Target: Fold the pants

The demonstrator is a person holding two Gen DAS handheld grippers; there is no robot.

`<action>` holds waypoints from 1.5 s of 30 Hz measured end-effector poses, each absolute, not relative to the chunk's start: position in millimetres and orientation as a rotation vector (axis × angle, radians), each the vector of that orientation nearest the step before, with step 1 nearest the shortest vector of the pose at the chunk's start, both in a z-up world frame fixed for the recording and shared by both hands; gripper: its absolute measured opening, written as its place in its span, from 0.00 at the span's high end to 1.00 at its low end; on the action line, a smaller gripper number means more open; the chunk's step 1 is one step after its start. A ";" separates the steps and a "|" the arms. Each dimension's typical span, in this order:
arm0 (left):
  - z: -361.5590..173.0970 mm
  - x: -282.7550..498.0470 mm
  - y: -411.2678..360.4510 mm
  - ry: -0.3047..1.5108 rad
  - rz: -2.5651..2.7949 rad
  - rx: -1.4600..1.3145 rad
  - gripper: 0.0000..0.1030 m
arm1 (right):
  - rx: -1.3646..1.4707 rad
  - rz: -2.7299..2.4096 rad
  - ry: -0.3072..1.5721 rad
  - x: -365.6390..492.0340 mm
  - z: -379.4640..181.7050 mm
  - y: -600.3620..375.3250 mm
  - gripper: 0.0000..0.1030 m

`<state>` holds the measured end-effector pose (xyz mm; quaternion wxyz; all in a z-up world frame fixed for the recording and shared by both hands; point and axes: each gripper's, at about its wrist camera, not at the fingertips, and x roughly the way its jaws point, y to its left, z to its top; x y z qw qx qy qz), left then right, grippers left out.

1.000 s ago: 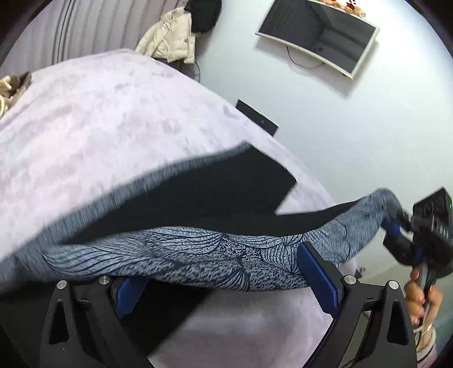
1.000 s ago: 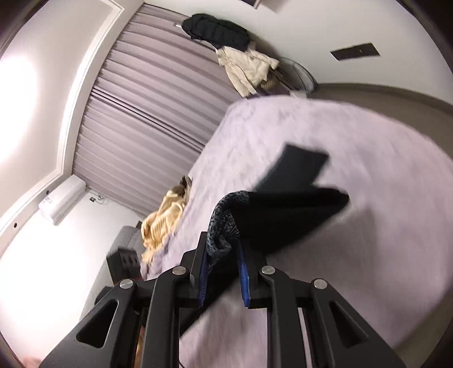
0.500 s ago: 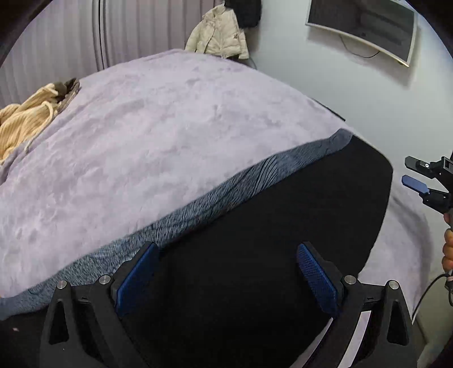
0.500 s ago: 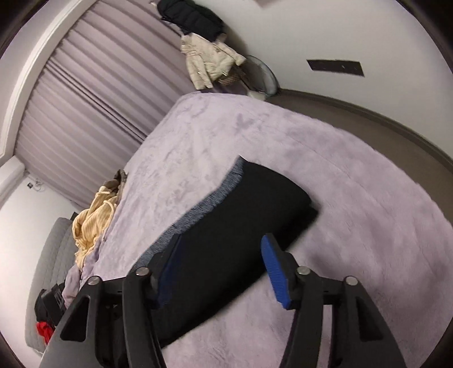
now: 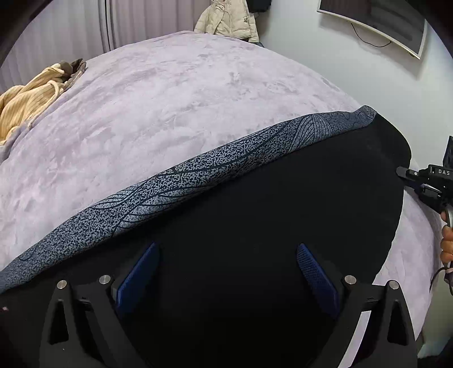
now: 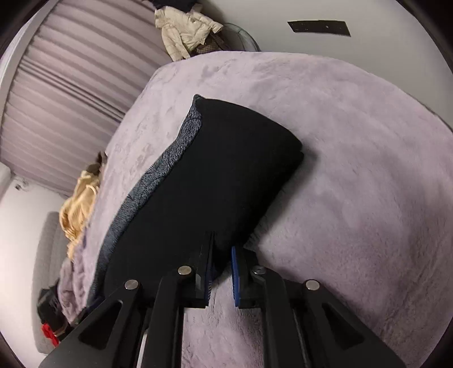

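The pants lie folded on the lilac bed, black side up, with a strip of blue leaf-patterned fabric showing along the far edge. My left gripper hovers open just over the black cloth, nothing pinched between its blue pads. My right gripper meets the pants' right edge. In the right wrist view the pants stretch away from my right gripper, whose jaws stand nearly together with the near corner of the black cloth between them.
A beige knit garment lies at the bed's far left. A cream jacket hangs beyond the bed by the curtains. A screen is mounted on the wall at right. A person's hand holds the right gripper's handle.
Both grippers came down with the lifted pants, which now lie flat on the bed. The left jaws let go and stay open. The right jaws opened, then closed at the corner.
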<state>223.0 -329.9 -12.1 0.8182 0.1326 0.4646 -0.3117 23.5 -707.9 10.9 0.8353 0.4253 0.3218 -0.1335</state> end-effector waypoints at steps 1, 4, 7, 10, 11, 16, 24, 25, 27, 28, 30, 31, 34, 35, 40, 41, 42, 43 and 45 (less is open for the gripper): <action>-6.1 222.3 -327.1 0.982 -0.676 0.276 0.05 | 0.915 -0.306 0.663 14.9 13.7 -707.6 0.80; 14.2 226.6 -319.3 0.913 -0.682 0.258 0.05 | 0.823 -0.378 0.596 -4.3 44.5 -687.9 0.76; 17.4 244.5 -321.7 0.904 -0.642 0.227 0.05 | 0.655 -0.279 0.557 13.7 79.1 -646.8 0.76; 3.3 258.5 -328.3 0.960 -0.575 0.197 0.05 | 0.593 -0.114 0.630 68.2 78.4 -599.4 0.76; -1.4 262.1 -329.7 0.963 -0.542 0.206 0.05 | 0.579 -0.080 0.659 88.6 71.7 -583.3 0.76; -23.7 286.9 -314.5 0.974 -0.439 0.222 0.02 | 0.516 -0.069 0.781 159.0 23.8 -544.3 0.79; -11.0 288.9 -267.4 0.986 -0.425 0.200 0.02 | 0.463 -0.100 0.708 161.6 5.1 -549.3 0.89; -5.0 283.3 -255.4 0.970 -0.417 0.217 0.02 | 0.460 -0.101 0.707 164.1 5.5 -548.3 0.89; 6.7 271.9 -221.5 0.934 -0.381 0.241 0.02 | 0.468 -0.095 0.706 163.9 5.7 -549.4 0.89; 11.0 268.7 -200.9 0.920 -0.365 0.244 0.02 | 0.484 -0.090 0.710 164.8 6.8 -549.4 0.89; 14.9 259.0 -157.5 0.905 -0.319 0.251 0.02 | 0.553 -0.081 0.735 161.4 14.1 -550.2 0.84; 12.9 261.3 -139.1 0.906 -0.296 0.250 0.02 | 0.605 -0.067 0.750 155.0 19.9 -547.2 0.83; -11.5 254.5 -82.0 0.955 -0.207 0.246 0.02 | 0.686 0.092 0.756 121.8 34.0 -518.8 0.71; -25.0 255.4 -66.8 0.985 -0.171 0.247 0.01 | 0.694 0.149 0.758 107.2 36.9 -502.6 0.54; -52.5 249.7 -25.7 0.877 -0.257 0.044 0.00 | 0.771 0.278 0.818 70.1 19.5 -439.3 0.32; -52.4 248.8 -29.0 0.865 -0.246 0.054 0.00 | 0.796 0.287 0.831 69.6 13.1 -431.3 0.32; -52.9 248.0 -32.2 0.854 -0.238 0.067 0.00 | 0.811 0.298 0.842 69.9 6.0 -423.8 0.32; -51.7 246.7 -30.1 0.847 -0.239 0.066 0.00 | 0.818 0.291 0.854 71.6 -0.5 -417.6 0.33; -51.9 247.0 -25.7 0.841 -0.256 0.040 0.00 | 0.860 0.278 0.869 77.0 -12.7 -409.1 0.34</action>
